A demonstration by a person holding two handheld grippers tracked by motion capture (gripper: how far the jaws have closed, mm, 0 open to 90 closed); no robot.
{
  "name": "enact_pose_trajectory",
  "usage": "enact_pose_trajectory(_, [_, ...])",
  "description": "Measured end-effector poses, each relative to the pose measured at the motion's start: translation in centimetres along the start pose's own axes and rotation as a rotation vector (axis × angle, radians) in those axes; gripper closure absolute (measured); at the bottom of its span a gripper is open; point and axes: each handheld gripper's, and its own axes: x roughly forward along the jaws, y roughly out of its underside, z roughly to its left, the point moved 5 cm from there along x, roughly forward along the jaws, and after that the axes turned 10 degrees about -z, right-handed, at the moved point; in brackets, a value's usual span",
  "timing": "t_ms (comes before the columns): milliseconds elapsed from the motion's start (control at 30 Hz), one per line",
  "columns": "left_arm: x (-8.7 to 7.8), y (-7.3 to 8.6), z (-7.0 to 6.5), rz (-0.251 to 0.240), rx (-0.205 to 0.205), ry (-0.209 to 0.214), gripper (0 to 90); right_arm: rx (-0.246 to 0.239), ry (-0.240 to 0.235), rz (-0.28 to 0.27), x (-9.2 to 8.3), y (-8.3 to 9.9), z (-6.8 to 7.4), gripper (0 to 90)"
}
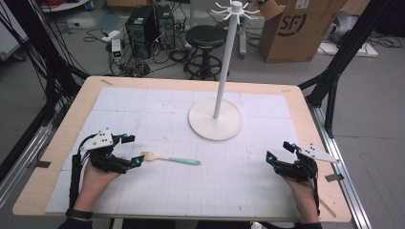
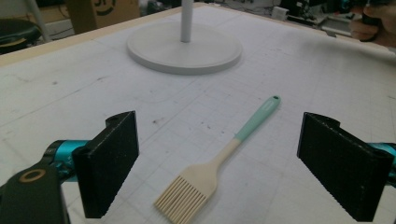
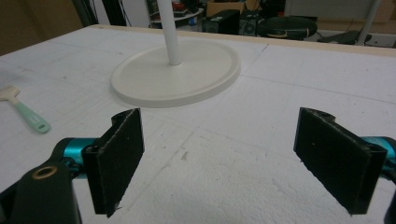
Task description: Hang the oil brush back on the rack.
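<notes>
A small brush (image 1: 168, 159) with cream bristles and a mint-green handle lies flat on the white mat, left of centre. My left gripper (image 1: 131, 150) is open right beside its bristle end; in the left gripper view the brush (image 2: 219, 159) lies between the two wide-apart jaws, bristles nearest the camera. My right gripper (image 1: 278, 150) rests open at the mat's right side with nothing between its jaws. A white stand (image 1: 216, 118) with a round base and a tall pole topped by hooks stands behind the centre. The stand's base (image 3: 177, 74) lies ahead in the right gripper view, and the brush handle (image 3: 25, 114) at the left.
The mat covers a wooden table (image 1: 67, 119). Beyond the far edge are a black stool (image 1: 205, 40), computer towers (image 1: 148, 28) and a cardboard box (image 1: 298, 26) on the floor. Black frame struts rise at both sides.
</notes>
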Motion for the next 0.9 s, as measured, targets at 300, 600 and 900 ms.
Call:
enact_pose_trajectory(300, [3.0,0.1,-0.4,0.052,0.026,0.047,13.1,-0.003,0.002,0.003,-0.1,0.1,-0.2,15.2])
enact_pose_trajectory(600, [5.4,1.5,-0.6,0.124,0.015,0.051,18.5,0.004,0.003,-0.001,-0.3,0.2,-0.4,15.3])
enact_pose_trajectory(900, [6.4,2.7,-0.9,0.213,0.058,0.08,37.0,0.003,0.002,0.0,-0.5,0.3,-0.5,15.3])
